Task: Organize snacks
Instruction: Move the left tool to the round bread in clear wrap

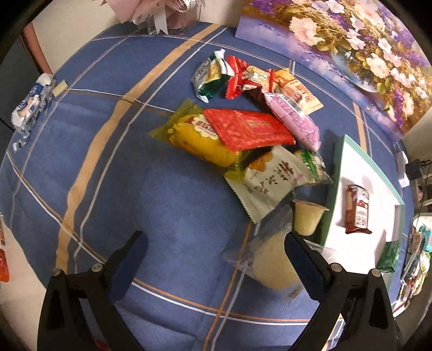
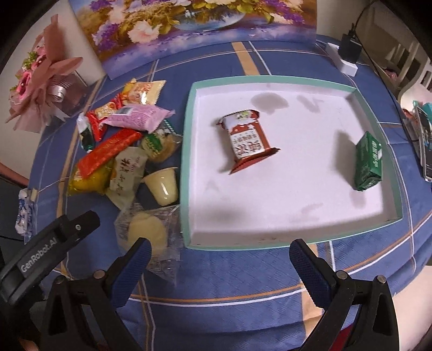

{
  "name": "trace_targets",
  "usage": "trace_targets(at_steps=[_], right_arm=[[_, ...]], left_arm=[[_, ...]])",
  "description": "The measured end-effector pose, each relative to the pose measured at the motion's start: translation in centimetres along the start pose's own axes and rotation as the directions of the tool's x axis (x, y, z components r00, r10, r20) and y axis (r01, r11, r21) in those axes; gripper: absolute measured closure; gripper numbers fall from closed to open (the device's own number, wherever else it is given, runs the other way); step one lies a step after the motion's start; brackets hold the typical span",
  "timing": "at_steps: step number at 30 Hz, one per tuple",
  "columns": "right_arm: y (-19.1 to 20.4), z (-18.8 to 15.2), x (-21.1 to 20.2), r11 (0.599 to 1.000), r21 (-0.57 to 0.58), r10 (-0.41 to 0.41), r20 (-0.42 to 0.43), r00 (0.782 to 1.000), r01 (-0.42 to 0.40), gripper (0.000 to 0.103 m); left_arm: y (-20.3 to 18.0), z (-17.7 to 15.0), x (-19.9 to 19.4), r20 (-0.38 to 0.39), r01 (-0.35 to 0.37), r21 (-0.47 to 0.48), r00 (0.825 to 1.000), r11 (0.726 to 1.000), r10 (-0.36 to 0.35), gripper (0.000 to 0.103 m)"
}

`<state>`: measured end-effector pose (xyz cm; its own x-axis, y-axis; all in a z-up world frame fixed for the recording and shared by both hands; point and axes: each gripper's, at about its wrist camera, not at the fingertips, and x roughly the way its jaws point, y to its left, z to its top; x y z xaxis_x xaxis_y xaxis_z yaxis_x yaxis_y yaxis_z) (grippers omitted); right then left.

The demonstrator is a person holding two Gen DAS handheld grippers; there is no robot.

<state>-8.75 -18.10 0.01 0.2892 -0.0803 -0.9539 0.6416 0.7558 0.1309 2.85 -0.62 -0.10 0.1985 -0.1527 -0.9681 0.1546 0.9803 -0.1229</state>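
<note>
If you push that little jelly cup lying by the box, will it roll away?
Probably a little. The jelly cup lies tipped on its round side, so it may roll, curving because it tapers. The box and snack packets close beside it would likely stop it.

Blue plaid tablecloth (image 2: 243,275) covers table. Floral painting (image 2: 189,24) leans on pale wall (image 1: 70,29). Pink bouquet (image 2: 40,81) left; possibly charger (image 2: 348,51) far right.
</note>
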Motion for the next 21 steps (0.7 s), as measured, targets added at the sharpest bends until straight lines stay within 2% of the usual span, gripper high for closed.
trace_targets(at_steps=[4,12,16,18,21], right_arm=[[-1.5,0.2,-0.4,0.999,0.048,-0.025,0.009,1.0,0.024,0.0],[-5.1,0.7,-1.2,0.989,0.137,-0.063,0.027,0.998,0.058,0.0],[-5.9,0.9,-1.2,0.987,0.153,-0.058,0.026,0.998,0.053,0.0],[-5.8,0.9,-1.2,0.987,0.152,-0.055,0.026,0.998,0.051,0.0],[-5.6,0.8,-1.2,0.988,0.145,-0.055,0.027,0.998,0.05,0.0]], left_arm=[[-0.8,-0.2,0.1,-0.013,0.062,0.023,0.998,0.998,-0.061,0.002],[-3.0,-1.2,1.9,-0.108,0.148,0.049,0.984,0.988,-0.142,0.002],[-4.5,-1.8,1.9,-0.116,0.155,0.118,0.983,0.981,-0.141,0.004],[-5.2,-2.0,2.0,-0.114,0.135,0.152,0.986,0.979,-0.118,0.004],[-5.9,-2.1,2.5,-0.131,0.131,0.169,0.985,0.977,-0.109,0.006]])
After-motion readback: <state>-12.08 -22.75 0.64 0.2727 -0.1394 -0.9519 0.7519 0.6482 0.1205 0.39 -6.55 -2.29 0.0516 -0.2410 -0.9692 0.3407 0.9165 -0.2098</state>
